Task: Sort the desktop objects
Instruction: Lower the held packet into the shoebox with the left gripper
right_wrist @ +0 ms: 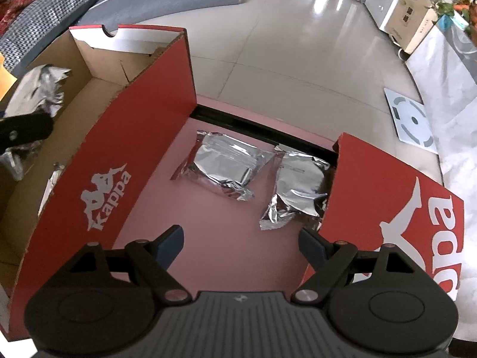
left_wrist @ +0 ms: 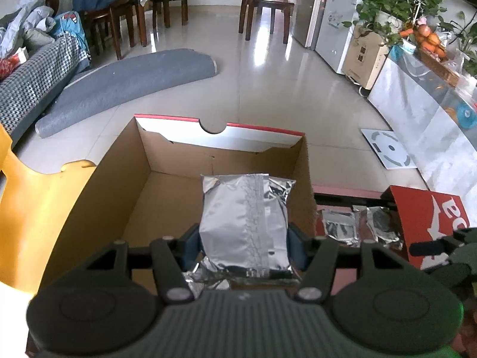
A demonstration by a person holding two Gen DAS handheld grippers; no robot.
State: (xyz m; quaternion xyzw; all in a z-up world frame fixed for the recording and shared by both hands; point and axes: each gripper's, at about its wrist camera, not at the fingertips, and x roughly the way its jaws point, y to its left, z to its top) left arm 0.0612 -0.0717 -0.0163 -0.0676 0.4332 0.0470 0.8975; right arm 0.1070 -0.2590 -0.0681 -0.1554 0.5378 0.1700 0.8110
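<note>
The left tool [left_wrist: 243,249] gripped 1 silver foil pouch [left_wrist: 244,223] over the open Kappa shoebox [left_wrist: 89,208], its long axis pointing away toward the far wall. Releasing it inside looked next. The right tool [right_wrist: 240,243] hung open above 2 pouches [right_wrist: 223,167] on the pink table [right_wrist: 208,238].

Daylight fills both views evenly, and bright glare streaks the tiled floor [left_wrist: 262,59] beyond the far wall of the open cardboard box [left_wrist: 179,161], strongest near the doorway at the top. The foil packets [right_wrist: 223,164] beside the box throw crinkled highlights and only soft, short shadows onto the pink worktop [right_wrist: 208,238]. Fisheye bending curves the box's straight edges, the frame corners darken, and focus is slightly soft throughout.
</note>
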